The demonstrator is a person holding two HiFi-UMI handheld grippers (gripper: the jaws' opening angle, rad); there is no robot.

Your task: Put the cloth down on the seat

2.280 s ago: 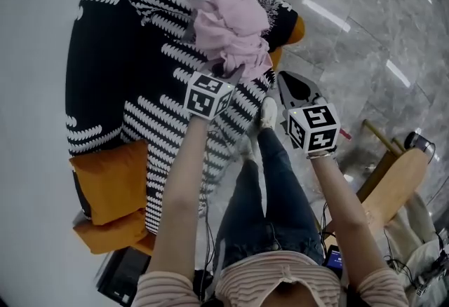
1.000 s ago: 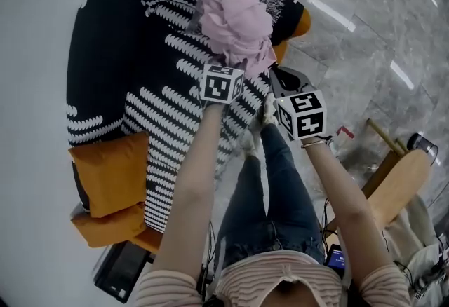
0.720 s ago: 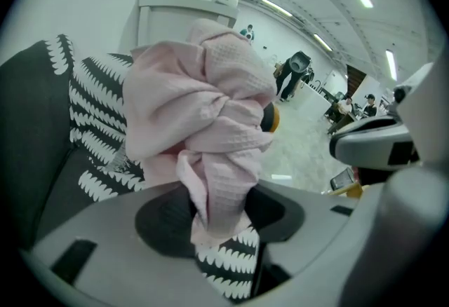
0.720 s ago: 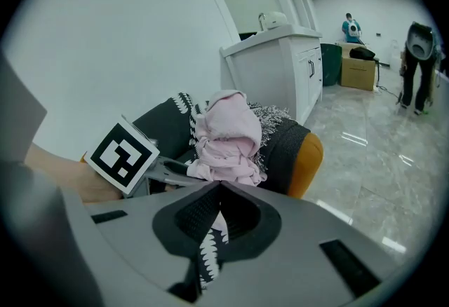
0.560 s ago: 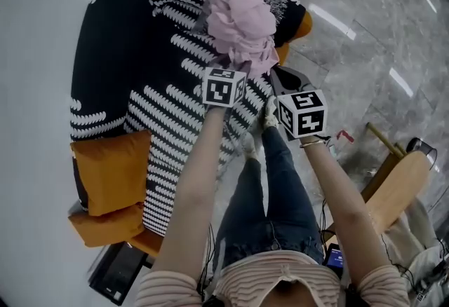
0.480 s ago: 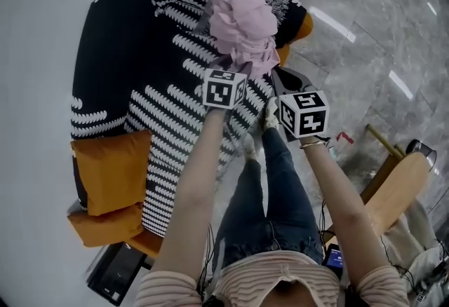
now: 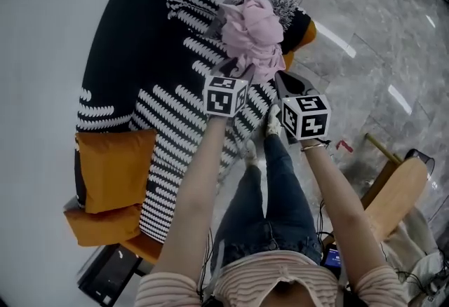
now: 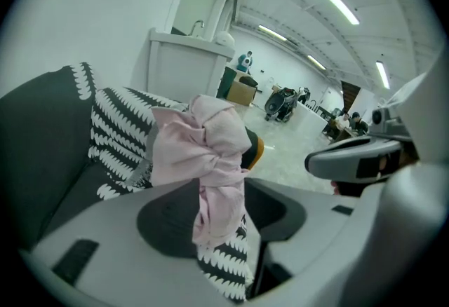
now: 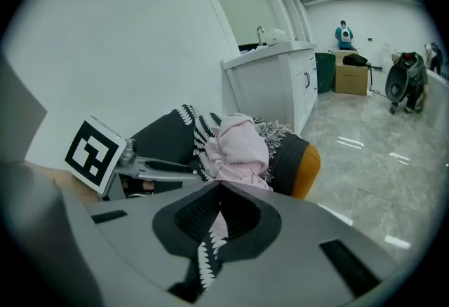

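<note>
The pink cloth [image 7: 252,33] lies bunched in a loose heap on the seat [image 7: 303,36], on top of the black-and-white patterned throw [image 7: 140,67] that covers most of it. The heap sits near the seat's orange end, where a fringed edge of the throw shows just behind it.

The left tool [image 8: 222,218] hovers just in front of the heap. Its jaws are spread wide and have just been opening. A hanging tail of the cloth shows in the gap between them, and as far as the left gripper view allows, neither pad presses on it. The cloth seems to rest on the seat under its own weight.

The right tool [image 9: 219,185] is held beside the left one, a little further from the cloth. Its jaw tips are pressed together, with nothing pinched between them. The striped fabric seen through the hollow behind the tips looks like the throw lying beyond.

Two orange cushions [image 7: 112,169] are stacked at the near end of the seat, well apart from the cloth. A polished grey stone floor [image 7: 365,25] runs past the seat, and a white cabinet [image 9: 273,88] stands behind it against the wall.
</note>
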